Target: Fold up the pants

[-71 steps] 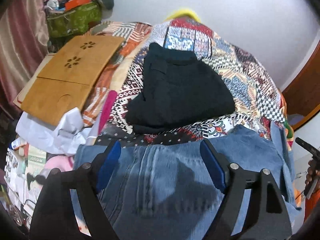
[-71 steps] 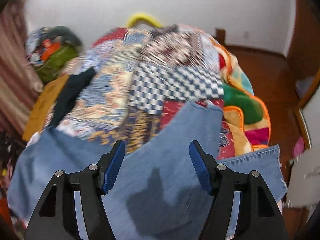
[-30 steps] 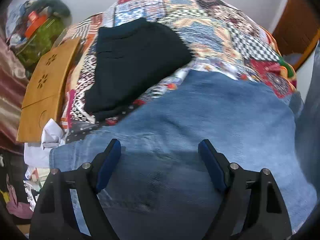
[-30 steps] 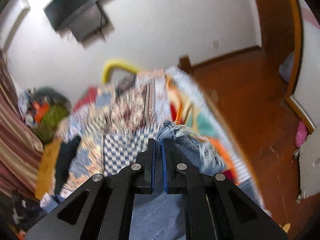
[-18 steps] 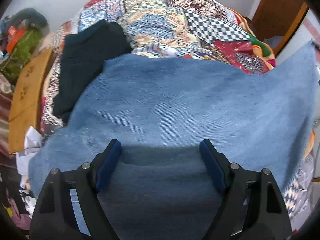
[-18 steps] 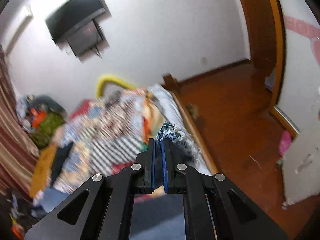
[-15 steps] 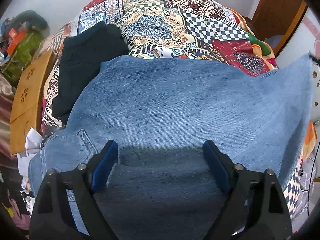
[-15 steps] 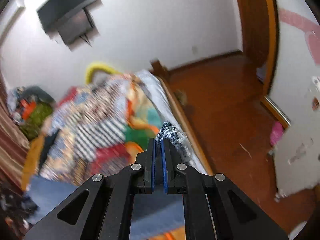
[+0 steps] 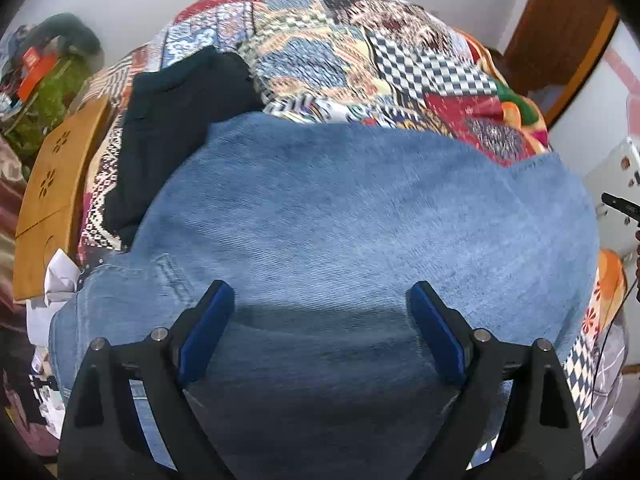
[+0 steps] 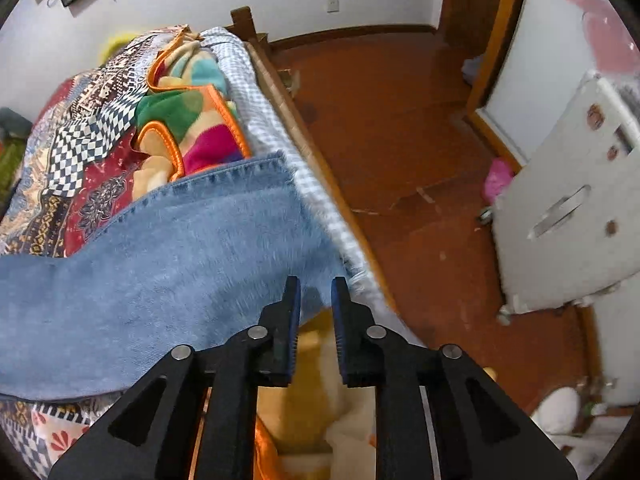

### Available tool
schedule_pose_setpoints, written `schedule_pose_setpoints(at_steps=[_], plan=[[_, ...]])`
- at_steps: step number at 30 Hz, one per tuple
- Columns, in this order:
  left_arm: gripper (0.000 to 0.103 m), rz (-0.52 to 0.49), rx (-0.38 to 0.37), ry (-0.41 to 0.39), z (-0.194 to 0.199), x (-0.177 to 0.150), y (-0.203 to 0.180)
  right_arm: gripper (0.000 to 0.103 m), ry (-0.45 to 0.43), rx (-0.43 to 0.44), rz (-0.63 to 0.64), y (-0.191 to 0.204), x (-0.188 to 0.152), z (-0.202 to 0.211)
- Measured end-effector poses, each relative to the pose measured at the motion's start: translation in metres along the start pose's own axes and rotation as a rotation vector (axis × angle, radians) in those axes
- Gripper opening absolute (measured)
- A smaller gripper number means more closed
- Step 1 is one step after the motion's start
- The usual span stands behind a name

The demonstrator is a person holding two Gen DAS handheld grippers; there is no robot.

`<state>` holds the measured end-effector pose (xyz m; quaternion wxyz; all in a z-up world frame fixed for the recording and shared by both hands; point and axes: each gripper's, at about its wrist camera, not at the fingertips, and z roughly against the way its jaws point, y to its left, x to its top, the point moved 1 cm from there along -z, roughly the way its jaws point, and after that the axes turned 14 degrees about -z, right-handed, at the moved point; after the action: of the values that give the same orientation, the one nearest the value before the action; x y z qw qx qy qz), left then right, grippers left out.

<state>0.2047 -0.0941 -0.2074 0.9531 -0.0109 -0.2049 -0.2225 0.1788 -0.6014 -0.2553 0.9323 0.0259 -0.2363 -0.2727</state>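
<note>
We see the blue jeans (image 9: pixel 360 216) spread wide across the patchwork quilt (image 9: pixel 360 60) on the bed, one denim layer lying flat over the other, with a back pocket seam showing near the left edge. Our left gripper (image 9: pixel 320 320) hovers above the denim with its jaws spread wide, holding nothing. Beyond the jeans, a folded black garment (image 9: pixel 176 128) lies on the quilt, its near edge tucked against the denim, and a wooden board (image 9: pixel 52 184) sits farther left at the bed's side.

From the right wrist view, the hem end of the jeans (image 10: pixel 160 256) reaches the bed's edge, lying over a bright multicoloured blanket (image 10: pixel 188 120) and a checked sheet (image 10: pixel 272 136). Our right gripper (image 10: pixel 314 320) sits just off that hem corner, its jaws parted by a narrow gap, gripping nothing; the denim is free of the blue pads (image 10: pixel 294 320)
</note>
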Motion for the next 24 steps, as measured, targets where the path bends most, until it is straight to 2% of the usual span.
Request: schedule_pose_setpoints(at_steps=[4,6,8,11,13,17,20,24], plan=[[0.091,0.093,0.022,-0.077,0.026,-0.003,0.033,0.019,-0.108,0.045,0.071,0.031,0.008,0.047],[0.091,0.150,0.048,-0.114,0.041,-0.007,0.057,0.033,-0.157,0.081,0.110,0.053,0.010,0.065],[0.091,0.208,0.090,-0.146,0.054,-0.013,0.085,0.038,-0.211,0.152,0.162,0.086,0.010,0.085],[0.091,0.294,0.166,-0.170,0.070,-0.028,0.130,0.039,-0.245,0.252,0.243,0.135,0.004,0.102],[0.091,0.344,0.215,-0.177,0.078,-0.043,0.162,0.039,-0.246,0.327,0.306,0.174,-0.005,0.110],[0.091,0.420,0.291,-0.141,0.077,-0.075,0.218,0.041,-0.212,0.458,0.448,0.255,-0.034,0.117],[0.091,0.495,0.272,-0.093,0.061,-0.104,0.255,0.042,-0.174,0.520,0.544,0.307,-0.059,0.112],[0.091,0.598,0.185,-0.020,0.026,-0.143,0.286,0.043,-0.107,0.561,0.649,0.370,-0.092,0.093]])
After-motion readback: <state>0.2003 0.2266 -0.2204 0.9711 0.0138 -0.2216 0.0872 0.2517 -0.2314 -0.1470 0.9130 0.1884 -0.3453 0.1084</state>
